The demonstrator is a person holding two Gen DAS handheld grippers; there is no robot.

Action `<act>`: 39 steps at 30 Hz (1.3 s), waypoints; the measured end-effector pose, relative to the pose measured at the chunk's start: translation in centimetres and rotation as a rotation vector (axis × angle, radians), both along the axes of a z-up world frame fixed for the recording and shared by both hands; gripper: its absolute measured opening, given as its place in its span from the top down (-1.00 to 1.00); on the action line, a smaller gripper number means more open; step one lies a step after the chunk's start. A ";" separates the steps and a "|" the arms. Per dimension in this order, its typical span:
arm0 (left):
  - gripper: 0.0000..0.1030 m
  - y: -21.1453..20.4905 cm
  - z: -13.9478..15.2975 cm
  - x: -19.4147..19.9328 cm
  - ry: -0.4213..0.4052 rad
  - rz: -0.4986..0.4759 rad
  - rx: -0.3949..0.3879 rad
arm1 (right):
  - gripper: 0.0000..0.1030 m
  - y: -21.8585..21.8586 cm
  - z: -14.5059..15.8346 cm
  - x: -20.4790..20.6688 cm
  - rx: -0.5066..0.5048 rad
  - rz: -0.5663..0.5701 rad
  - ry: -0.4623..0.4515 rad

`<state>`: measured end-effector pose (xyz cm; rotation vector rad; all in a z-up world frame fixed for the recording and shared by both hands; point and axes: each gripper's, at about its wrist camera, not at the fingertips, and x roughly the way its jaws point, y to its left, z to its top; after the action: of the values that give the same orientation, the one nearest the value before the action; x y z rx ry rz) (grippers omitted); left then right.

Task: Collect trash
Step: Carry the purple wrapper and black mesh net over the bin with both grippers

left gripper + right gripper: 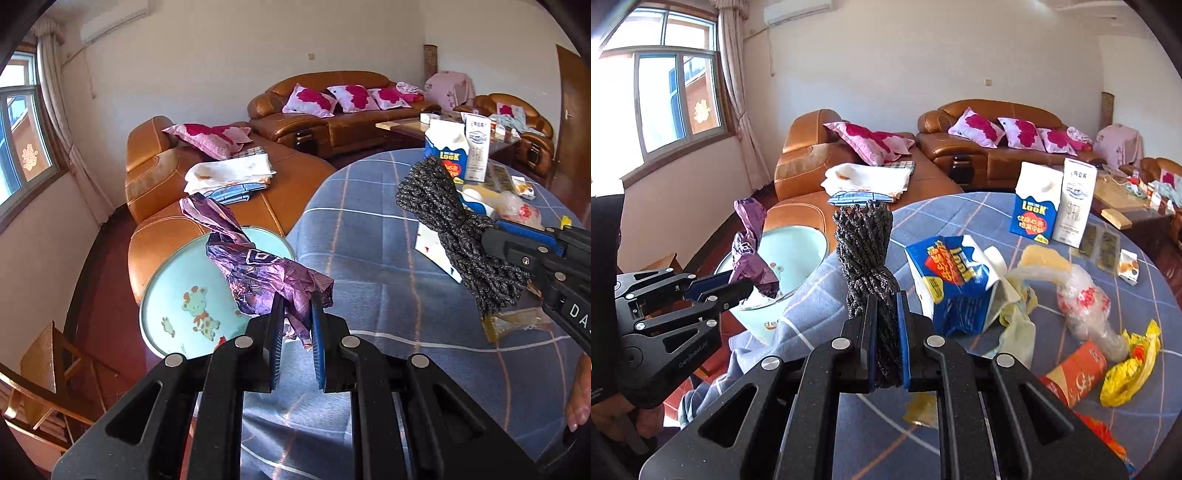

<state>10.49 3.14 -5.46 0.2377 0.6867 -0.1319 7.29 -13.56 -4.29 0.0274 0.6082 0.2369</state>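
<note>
We are holding the left hand-held gripper [297,321] clamped on a crumpled purple wrapper [258,273], which is hanging over the open mouth of a pale blue bin [177,302] with a cartoon giraffe printed on it; the bin is standing just beside the edge of the desk [369,258], in front of a brown leather sofa [166,173]. We are gripping a bundle of dark grey speckled cord [866,254] in the right hand-held gripper [886,314], its jaws pressed tight on the bundle's lower part, and the bundle is standing upright above the desk's blue checked cloth.

More trash is lying on the desk to the right: a crushed blue Look carton [955,280] on its side, a yellowish plastic bag [1019,314] touching it, a clear plastic bag [1086,306], a yellow wrapper [1130,369] and a red carton [1075,373]. Farther back, an upright blue Look carton [1036,203] and a white carton [1076,203] are standing side by side.
</note>
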 end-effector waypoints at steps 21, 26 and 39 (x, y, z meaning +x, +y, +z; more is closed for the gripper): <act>0.73 5.9 -0.4 5.3 0.028 0.142 -0.003 | 0.79 5.6 -0.4 9.2 -0.071 0.111 -0.013; 0.72 6.9 -0.8 6.2 0.042 0.170 0.001 | 0.79 6.9 -0.8 10.6 -0.077 0.132 -0.002; 0.72 9.0 -1.5 7.2 0.073 0.226 0.010 | 0.79 10.0 -2.0 13.4 -0.090 0.191 0.028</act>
<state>17.73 12.09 -6.96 0.1644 0.7819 0.0791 20.73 -3.59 -6.30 -0.1150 0.6496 0.3948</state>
